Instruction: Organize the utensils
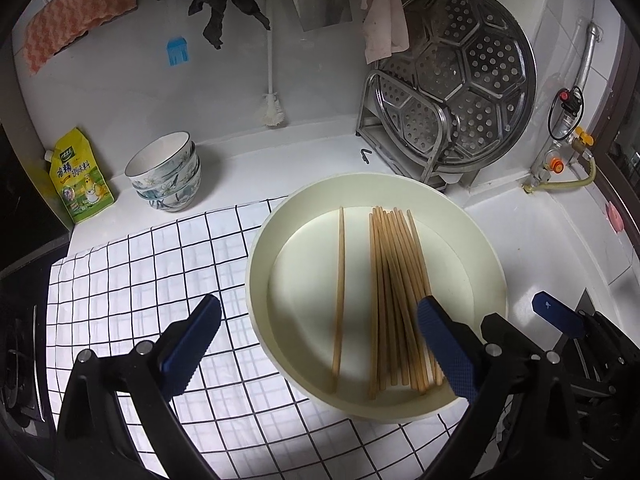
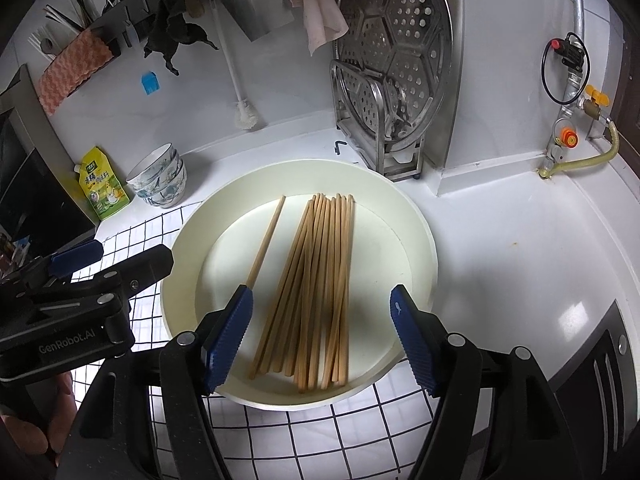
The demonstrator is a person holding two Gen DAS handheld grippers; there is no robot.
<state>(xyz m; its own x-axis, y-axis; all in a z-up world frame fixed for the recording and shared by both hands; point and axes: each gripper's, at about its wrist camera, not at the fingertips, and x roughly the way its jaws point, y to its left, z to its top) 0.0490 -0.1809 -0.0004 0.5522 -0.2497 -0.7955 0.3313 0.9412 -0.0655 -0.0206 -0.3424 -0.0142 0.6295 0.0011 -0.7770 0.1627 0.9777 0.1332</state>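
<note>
Left hand-held gripper (image 1: 320,344): jaws spread wide, holding nothing; it hovers over the near-left part of the basin, its blue pads (image 1: 192,346) apart on either side of the single chopstick.
Right hand-held gripper (image 2: 322,338): jaws wide open, empty; it hangs over the near rim of the basin with the near ends of the bundle between its pads (image 2: 230,338).
Checked cloth (image 1: 140,280): white with a black grid, spread on the near-left part of the bench; the basin's near and left side rests on it.
Basin (image 1: 486,252): round, cream, shallow, at the middle of the bench.
Chopstick bundle (image 1: 394,300): wooden sticks lying together on the right half of the basin floor, running near to far, a few crossing.
Single chopstick (image 1: 340,300): alone on the left half of the basin floor, clearly apart from the bundle.
Bench (image 1: 532,240): white, bare to the right of the basin.
Stacked bowls (image 1: 166,172): patterned, near the far-left edge, past the cloth.
Yellow pouch (image 1: 80,178): upright just left of the bowls.
Steamer plate (image 1: 460,80): perforated metal, standing on edge in a wire rack at the far-right corner.
Wall: brush (image 1: 271,108), cloths and a sponge hang above the far edge.
</note>
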